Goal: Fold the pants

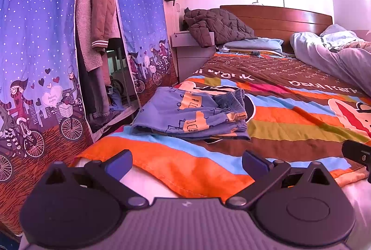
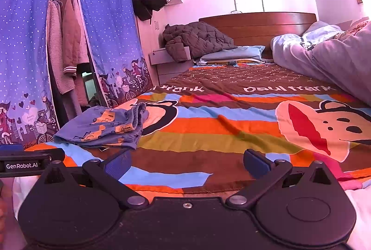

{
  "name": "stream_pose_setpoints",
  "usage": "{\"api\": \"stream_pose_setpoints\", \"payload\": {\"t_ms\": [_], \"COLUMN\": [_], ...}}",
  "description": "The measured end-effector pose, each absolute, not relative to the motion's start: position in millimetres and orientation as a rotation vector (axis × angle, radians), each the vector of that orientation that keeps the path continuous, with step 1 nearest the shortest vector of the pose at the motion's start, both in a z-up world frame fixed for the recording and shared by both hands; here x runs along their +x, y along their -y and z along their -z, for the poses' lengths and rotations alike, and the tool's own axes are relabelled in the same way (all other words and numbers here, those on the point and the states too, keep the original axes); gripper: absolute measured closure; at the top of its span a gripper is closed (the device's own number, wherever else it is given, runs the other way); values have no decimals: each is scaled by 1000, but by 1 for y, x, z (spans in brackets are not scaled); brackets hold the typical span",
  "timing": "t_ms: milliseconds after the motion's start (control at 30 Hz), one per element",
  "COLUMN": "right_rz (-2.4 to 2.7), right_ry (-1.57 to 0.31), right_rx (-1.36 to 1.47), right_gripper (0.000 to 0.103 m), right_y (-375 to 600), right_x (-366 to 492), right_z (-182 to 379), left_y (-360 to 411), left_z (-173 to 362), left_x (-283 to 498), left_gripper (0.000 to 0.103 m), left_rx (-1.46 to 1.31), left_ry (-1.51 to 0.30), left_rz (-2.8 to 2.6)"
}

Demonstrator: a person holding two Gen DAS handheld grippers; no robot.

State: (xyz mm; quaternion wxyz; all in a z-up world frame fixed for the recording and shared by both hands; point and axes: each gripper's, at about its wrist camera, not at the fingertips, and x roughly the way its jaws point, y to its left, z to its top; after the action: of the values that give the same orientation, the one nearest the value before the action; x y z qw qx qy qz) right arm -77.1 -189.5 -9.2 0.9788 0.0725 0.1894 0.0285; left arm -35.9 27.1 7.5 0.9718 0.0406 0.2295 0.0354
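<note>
A small pair of blue cotton pants printed with orange vehicles [image 1: 190, 115] lies on a bed covered by a bright striped cartoon bedspread [image 1: 289, 115]. The pants sit near the bedspread's left edge, close to the foot of the bed, and appear already folded into a compact bundle, with the gathered elastic waistband lying on top toward the right. A dark flat object peeks out from under the bundle's near edge; what it is cannot be told.

The left gripper [image 1: 186, 163], black with blue finger pads, hovers over the foot end of the bedspread, near the pants but not touching them. Its fingers are spread wide with nothing between them. The right gripper [image 2: 186, 163], of the same build, hangs further to the right along the bedspread's foot end, its fingers likewise wide apart and empty. Both seem pulled back because the fold looks finished, or nearly so.

Left of the bedspread hangs a blue star-dotted wardrobe curtain with cyclist drawings [image 1: 34, 41]. A brown quilted jacket [image 1: 218, 23] lies heaped beyond the bedspread's far end.
</note>
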Motion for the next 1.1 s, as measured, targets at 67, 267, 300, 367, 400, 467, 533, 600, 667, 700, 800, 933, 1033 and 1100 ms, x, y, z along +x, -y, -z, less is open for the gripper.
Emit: {"api": "stream_pose_setpoints", "payload": {"t_ms": [67,267,300,367,400,467,533,600,667,700,800,933,1033,1100], "right_rz": [-58,-59,-59,-58,-58,-58,-58,-58,-59,-59,-59,-58,-59,-59], "right_ry": [-381,-381,-381,-381,-381,-382,-381,-382,-382,-382,-382,-382,-382,-382], "right_rx": [146,146,146,146,146,147,147,146,147,146,146,147,147,147], "right_gripper": [1,1,1,1,1,1,1,1,1,1,1,1,1,1], "right_y": [190,190,190,189,189,189,189,190,190,190,190,190,190,190], "right_x": [-77,-77,-77,-77,-77,-77,-77,-77,-77,-77,-77,-77,-77,-77], "right_z": [9,9,9,9,9,9,9,9,9,9,9,9,9,9], "left_y": [-27,-28,-28,-28,-27,-27,-27,-27,-27,-27,-27,-29,-31,-32], "left_z": [-7,-7,-7,-7,-7,-7,-7,-7,-7,-7,-8,-6,-4,-3], "left_x": [-36,-36,-36,-36,-36,-36,-36,-36,-36,-36,-36,-37,-36,-36], "left_gripper": [0,0,0,0,0,0,0,0,0,0,0,0,0,0], "left_rx": [82,83,83,83,83,83,83,83,83,84,83,69,64,63], "left_ry": [-464,-465,-465,-465,-465,-465,-466,-465,-465,-466,-465,-459,-461,-461], "left_rz": [-72,-72,-72,-71,-72,-72,-72,-72,-72,-72,-71,-68,-69,-68]}}
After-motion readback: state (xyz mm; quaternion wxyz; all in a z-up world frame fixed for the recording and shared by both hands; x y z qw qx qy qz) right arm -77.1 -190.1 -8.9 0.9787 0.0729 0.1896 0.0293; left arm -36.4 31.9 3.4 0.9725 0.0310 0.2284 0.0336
